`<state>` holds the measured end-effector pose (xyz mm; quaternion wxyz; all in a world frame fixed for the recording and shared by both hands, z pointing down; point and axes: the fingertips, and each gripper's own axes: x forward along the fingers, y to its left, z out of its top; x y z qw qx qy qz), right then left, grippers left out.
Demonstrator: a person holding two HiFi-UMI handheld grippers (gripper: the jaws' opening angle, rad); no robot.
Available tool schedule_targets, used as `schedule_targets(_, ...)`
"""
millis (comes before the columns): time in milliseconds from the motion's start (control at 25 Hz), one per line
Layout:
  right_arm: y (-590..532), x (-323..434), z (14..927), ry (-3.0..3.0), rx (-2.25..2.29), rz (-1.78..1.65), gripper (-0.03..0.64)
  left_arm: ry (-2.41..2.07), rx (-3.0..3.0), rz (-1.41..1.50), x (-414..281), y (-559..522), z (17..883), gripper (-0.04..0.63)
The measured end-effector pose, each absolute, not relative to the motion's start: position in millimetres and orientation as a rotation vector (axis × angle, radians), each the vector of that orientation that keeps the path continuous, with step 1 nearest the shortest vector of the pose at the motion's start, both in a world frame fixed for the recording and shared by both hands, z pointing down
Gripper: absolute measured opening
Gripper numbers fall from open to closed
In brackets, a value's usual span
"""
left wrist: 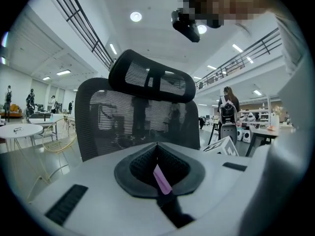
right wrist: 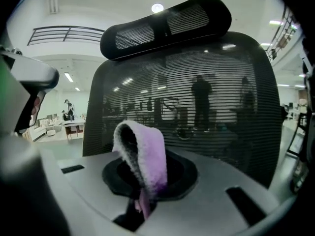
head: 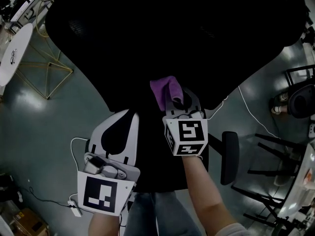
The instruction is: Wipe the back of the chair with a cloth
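Your right gripper (head: 177, 100) is clenched on the purple cloth (head: 165, 89), which folds up and over the jaw tips in a soft loop. In the right gripper view the cloth (right wrist: 145, 156) stands just in front of the black mesh chair back (right wrist: 197, 102), below the headrest (right wrist: 167, 22); whether it touches the mesh cannot be told. From your head the chair back (head: 172, 33) fills the far half of the scene as one dark mass, and the cloth sits at its near edge, about the middle. Your left gripper (head: 132, 114) hangs nearer you and to the left of the right one, with its jaws pressed together on nothing but a thin pink strip at the seam (left wrist: 161, 177), pointing toward the chair back (left wrist: 142, 122). A round white table (head: 14, 53) stands far left on the floor.
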<state>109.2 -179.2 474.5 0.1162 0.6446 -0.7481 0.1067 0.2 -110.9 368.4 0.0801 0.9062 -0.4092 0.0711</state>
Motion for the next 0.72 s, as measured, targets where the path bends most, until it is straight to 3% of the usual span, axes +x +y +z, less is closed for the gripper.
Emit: schedule_targets(720,-133.0,252.3,481.3,-1.958,2.156,0.415,0.046,-1.039,2.789,0.202,78.9,-93.3,369.2,0.012)
